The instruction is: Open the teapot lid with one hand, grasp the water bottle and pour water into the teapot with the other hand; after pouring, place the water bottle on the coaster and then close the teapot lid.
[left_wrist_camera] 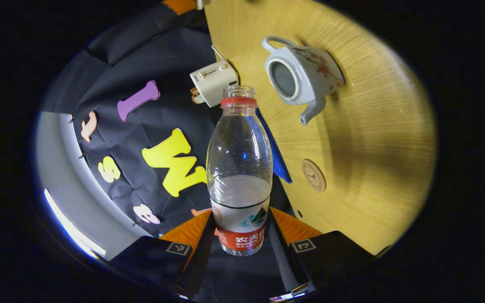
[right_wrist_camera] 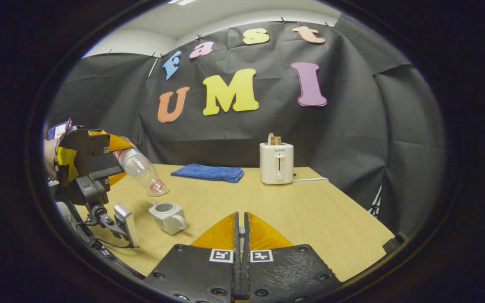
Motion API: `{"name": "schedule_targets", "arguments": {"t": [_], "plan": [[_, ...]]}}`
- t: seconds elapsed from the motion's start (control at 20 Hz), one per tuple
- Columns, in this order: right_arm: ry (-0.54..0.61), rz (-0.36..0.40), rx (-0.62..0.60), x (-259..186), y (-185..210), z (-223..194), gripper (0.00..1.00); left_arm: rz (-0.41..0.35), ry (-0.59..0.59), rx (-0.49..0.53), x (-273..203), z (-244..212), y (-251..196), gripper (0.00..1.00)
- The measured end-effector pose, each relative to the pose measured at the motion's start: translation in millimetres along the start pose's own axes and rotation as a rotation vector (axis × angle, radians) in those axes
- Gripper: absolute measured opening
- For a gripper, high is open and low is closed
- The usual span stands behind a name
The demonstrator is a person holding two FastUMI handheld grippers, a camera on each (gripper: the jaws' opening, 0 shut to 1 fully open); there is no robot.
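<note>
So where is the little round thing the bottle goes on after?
Look at the wooden table. Near the white teapot lies the coaster, a small flat brown disc, apart from the pot. It is the one flat round thing on the table; the blue cloth and toaster are at the far edge.

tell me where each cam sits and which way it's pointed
Left gripper view: rides the left claw, looking along the gripped water bottle down at the open teapot, coaster and table.
Right gripper view: rides the right claw, level across the table at the toaster; a hand shows left.
Shared: bottle, teapot, toaster, blue cloth.
</note>
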State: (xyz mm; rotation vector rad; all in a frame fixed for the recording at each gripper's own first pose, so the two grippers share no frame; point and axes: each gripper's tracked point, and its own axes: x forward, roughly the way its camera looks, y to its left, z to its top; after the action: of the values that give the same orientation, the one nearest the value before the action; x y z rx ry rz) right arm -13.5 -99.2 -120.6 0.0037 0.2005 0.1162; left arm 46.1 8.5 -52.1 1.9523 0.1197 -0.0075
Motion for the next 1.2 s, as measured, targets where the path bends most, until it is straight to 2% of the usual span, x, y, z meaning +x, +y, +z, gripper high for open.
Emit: {"name": "schedule_targets", "arguments": {"t": [0.2, 0.35, 0.65, 0.8, 1.2], "plan": [[-0.009, -0.017, -0.018, -2.9, 0.5, 13.1, 0.00, -0.077, -0.022, -0.358, 2.3, -2.8, -20.4, 0.72], [-0.018, -0.011, -0.033, -4.2, 9.3, 24.0, 0.00, -0.133, -0.013, -0.705, -9.4, -12.2, -38.6, 0.72], [-0.015, 0.035, -0.042, -2.6, 36.0, 33.0, 0.00, -0.120, 0.008, -1.365, -36.1, -26.0, -36.7, 0.72], [-0.008, 0.069, -0.041, 2.4, 53.5, 34.4, 0.00, -0.166, -0.027, -1.674, -37.9, -20.1, -26.6, 0.72], [-0.020, 0.093, -0.059, 9.0, 69.9, 38.7, 0.00, -0.158, -0.109, -1.962, 9.0, -36.0, 13.4, 0.73]]}}
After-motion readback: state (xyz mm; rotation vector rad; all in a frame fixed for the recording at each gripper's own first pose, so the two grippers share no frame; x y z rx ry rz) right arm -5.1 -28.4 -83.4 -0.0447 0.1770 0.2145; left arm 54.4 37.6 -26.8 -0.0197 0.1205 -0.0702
